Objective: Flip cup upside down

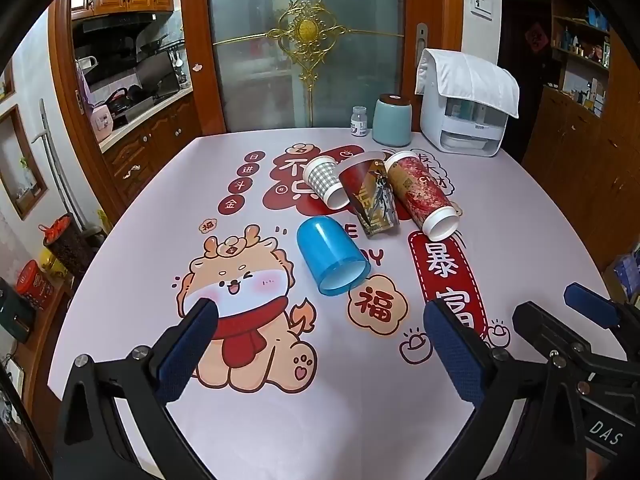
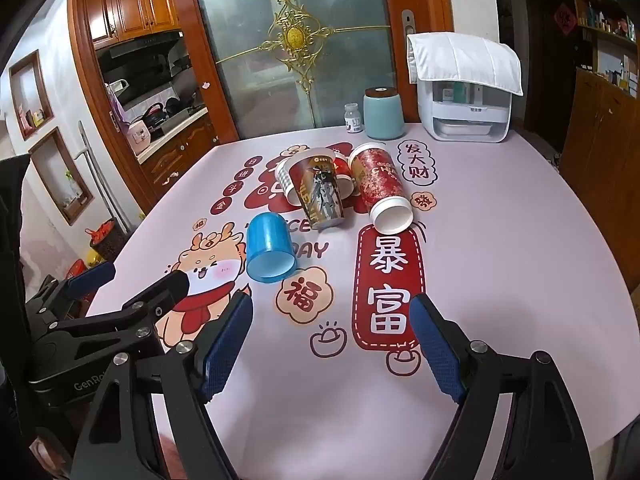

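A blue plastic cup (image 1: 330, 254) (image 2: 267, 248) lies on its side mid-table, its open mouth toward me. Behind it lie a grey checked paper cup (image 1: 323, 184) (image 2: 285, 184), a brown printed cup (image 1: 370, 196) (image 2: 322, 194) leaning across it, and a red-gold paper cup (image 1: 424, 198) (image 2: 382, 190) on its side. My left gripper (image 1: 320, 316) is open and empty, a short way in front of the blue cup. My right gripper (image 2: 332, 308) is open and empty, to the right of the left one, which shows in the right wrist view (image 2: 132, 280).
The table (image 1: 280, 420) carries a pink printed cloth. At its far edge stand a small white bottle (image 1: 359, 121), a teal canister (image 1: 393, 125) and a white appliance under a cloth (image 1: 464, 116). Wooden cabinets stand left and right.
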### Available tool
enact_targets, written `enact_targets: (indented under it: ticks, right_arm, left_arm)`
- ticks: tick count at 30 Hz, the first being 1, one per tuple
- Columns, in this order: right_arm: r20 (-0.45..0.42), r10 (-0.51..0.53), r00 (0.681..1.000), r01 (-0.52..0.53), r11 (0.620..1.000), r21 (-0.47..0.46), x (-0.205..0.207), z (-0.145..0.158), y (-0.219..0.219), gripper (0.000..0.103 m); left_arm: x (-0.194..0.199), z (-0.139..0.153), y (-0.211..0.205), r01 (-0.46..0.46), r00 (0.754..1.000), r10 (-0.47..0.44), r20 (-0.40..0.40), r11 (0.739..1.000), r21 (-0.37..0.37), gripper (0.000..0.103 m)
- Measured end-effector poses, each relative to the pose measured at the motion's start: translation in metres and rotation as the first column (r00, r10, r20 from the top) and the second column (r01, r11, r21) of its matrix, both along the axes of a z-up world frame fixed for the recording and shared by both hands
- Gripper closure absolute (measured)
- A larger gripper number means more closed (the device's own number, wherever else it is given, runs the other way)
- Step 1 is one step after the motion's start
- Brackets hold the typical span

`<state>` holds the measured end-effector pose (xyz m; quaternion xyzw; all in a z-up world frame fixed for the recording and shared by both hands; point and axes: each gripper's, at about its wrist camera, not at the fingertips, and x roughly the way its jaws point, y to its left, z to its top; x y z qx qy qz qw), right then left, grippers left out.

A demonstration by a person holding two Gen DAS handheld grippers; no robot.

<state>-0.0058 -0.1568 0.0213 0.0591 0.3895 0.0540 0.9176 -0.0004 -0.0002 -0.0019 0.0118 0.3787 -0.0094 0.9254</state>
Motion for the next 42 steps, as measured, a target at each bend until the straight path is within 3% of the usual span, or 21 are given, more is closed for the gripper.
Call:
enact_targets:
  ticks: [12, 42]
  right_arm:
    - [0.002, 0.001, 1.000, -0.001, 1.000, 0.000, 0.000, -0.001, 0.001, 0.021]
    - [-0.013, 0.001, 1.000, -0.001, 1.000, 0.006, 0.002, -0.005, -0.001, 0.021]
  left_arm:
    - [-0.001, 0.006, -0.001, 0.007, 1.000, -0.007, 0.005, 1.000, -0.003, 0.007]
    - [0.002, 0.000, 0.006, 0.015, 1.000, -0.016, -0.027, 0.999, -0.035, 0.007]
